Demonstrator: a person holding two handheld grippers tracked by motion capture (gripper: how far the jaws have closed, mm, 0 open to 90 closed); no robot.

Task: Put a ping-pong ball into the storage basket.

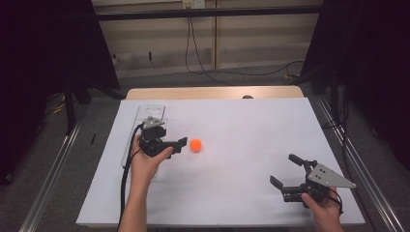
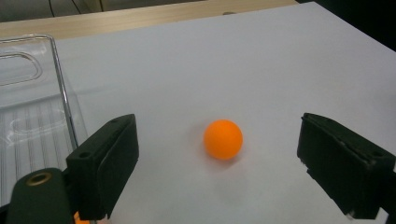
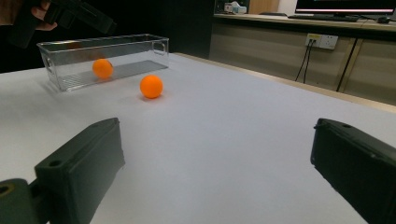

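— How do your left fingers [image 2: 112, 163] stand?

— Your left gripper [image 1: 183, 143] has them spread apart with nothing clamped. In the left gripper view the orange ball [image 2: 223, 139] lies on the white tabletop [image 2: 261, 70] just beyond the gap between them, touching neither one.

— And where is that ball in the scene?

— Left of the middle of the tabletop, just right of your left gripper and near the clear plastic box [image 1: 145, 113] that sits along the left side. In the right gripper view a second orange ball [image 3: 102, 68] lies inside that box.

— What about your right hand?

— Your right gripper [image 1: 286, 171] is at the near right, well apart from the ball. Its fingers [image 3: 84, 168] are wide apart too, over bare tabletop, holding nothing.
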